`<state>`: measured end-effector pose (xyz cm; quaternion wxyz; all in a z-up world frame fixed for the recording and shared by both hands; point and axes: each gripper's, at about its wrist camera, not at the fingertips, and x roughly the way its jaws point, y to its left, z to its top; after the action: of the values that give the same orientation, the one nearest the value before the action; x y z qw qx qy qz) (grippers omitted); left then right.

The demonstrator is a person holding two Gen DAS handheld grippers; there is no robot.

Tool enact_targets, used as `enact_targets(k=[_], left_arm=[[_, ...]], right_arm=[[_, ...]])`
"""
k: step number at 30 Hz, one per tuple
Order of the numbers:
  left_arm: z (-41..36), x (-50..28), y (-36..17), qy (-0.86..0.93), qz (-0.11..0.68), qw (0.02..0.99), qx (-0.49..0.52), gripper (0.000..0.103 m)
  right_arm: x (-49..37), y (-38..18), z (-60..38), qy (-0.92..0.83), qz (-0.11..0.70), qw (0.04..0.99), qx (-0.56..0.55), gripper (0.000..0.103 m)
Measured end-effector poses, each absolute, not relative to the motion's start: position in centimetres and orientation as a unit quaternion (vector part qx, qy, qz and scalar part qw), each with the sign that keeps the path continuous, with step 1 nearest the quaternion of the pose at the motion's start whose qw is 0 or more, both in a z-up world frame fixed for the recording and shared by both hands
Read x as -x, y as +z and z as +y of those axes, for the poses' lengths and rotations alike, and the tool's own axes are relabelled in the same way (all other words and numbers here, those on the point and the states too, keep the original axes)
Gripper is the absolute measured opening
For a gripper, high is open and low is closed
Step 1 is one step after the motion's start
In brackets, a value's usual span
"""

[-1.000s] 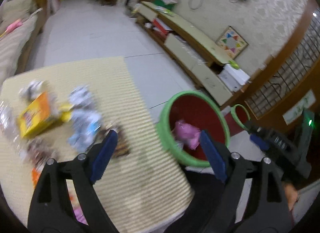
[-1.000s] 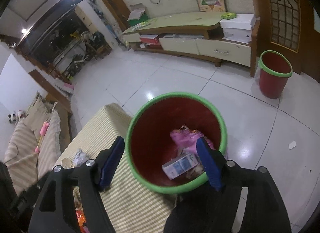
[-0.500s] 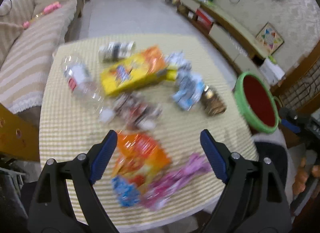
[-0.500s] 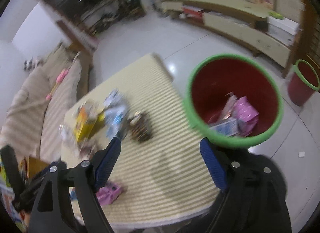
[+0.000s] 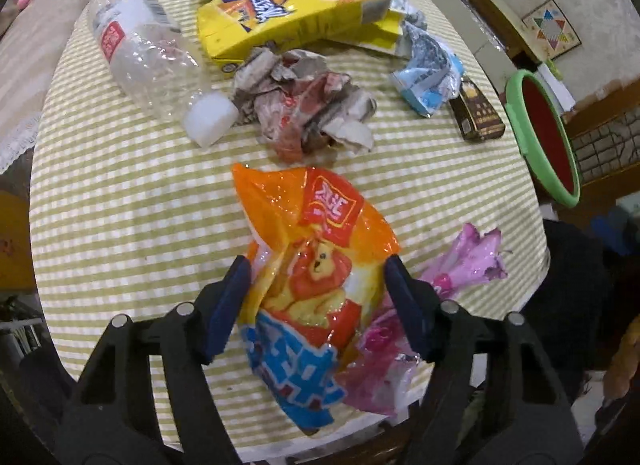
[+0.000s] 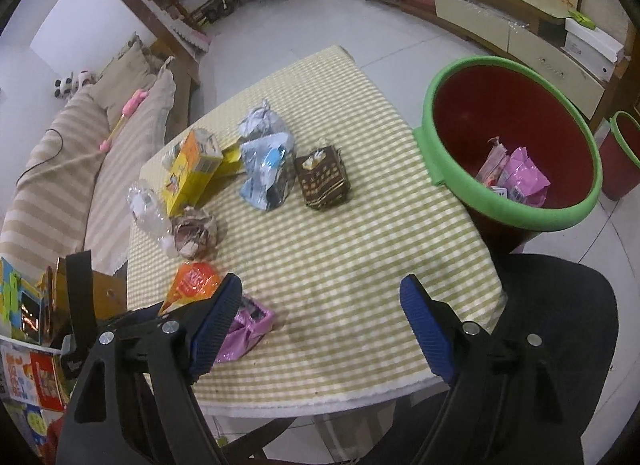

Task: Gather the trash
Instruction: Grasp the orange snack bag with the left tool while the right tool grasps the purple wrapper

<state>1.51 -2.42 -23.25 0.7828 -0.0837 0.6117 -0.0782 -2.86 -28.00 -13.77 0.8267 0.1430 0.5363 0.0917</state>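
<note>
Trash lies on a table with a green-checked cloth (image 5: 120,193). My left gripper (image 5: 318,297) is open, its blue pads on either side of an orange and blue snack bag (image 5: 312,265), low over it. A pink wrapper (image 5: 460,265) lies just right of it. Farther off are crumpled paper (image 5: 308,113), a clear plastic bottle (image 5: 144,53), a yellow carton (image 5: 288,9), a blue wrapper (image 5: 428,73) and a brown box (image 5: 478,113). My right gripper (image 6: 320,325) is open and empty above the table's near edge. The red bin with a green rim (image 6: 512,145) stands at the table's right and holds some trash.
A second small red bin (image 6: 624,153) stands on the tiled floor behind the first. A striped sofa (image 6: 60,169) is left of the table, a low TV cabinet (image 6: 500,21) along the far wall. A black chair seat (image 6: 560,325) is at the near right.
Both grippers swung from the bin back over the table. My left gripper came down close around the orange snack bag. My right gripper pulled back toward the near edge.
</note>
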Motion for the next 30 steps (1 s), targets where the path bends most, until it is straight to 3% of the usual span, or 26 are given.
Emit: enact_targets(k=[5, 14, 25, 26, 30], left_arm=[[-0.9, -0.3, -22.6, -0.054, 0.600, 0.791, 0.111, 0.060], [3.3, 1.8, -20.9, 0.002, 0.578, 0.801, 0.159, 0.060], [2.8, 2.2, -21.2, 0.013, 0.575, 0.800, 0.169, 0.060], [2.8, 2.2, -21.1, 0.014, 0.574, 0.801, 0.169, 0.060], [3.3, 2.4, -20.9, 0.019, 0.570, 0.804, 0.171, 0.060]], right_arm=[[2.9, -14.9, -26.1, 0.119, 0.562, 0.805, -0.147, 0.079], [3.0, -20.1, -21.0, 0.176, 0.645, 0.721, -0.184, 0.080], [1.6, -22.0, -17.4, 0.167, 0.647, 0.724, -0.171, 0.079], [1.5, -21.9, -17.2, 0.160, 0.640, 0.735, -0.159, 0.077], [1.0, -22.6, -16.7, 0.162, 0.643, 0.734, -0.147, 0.041]])
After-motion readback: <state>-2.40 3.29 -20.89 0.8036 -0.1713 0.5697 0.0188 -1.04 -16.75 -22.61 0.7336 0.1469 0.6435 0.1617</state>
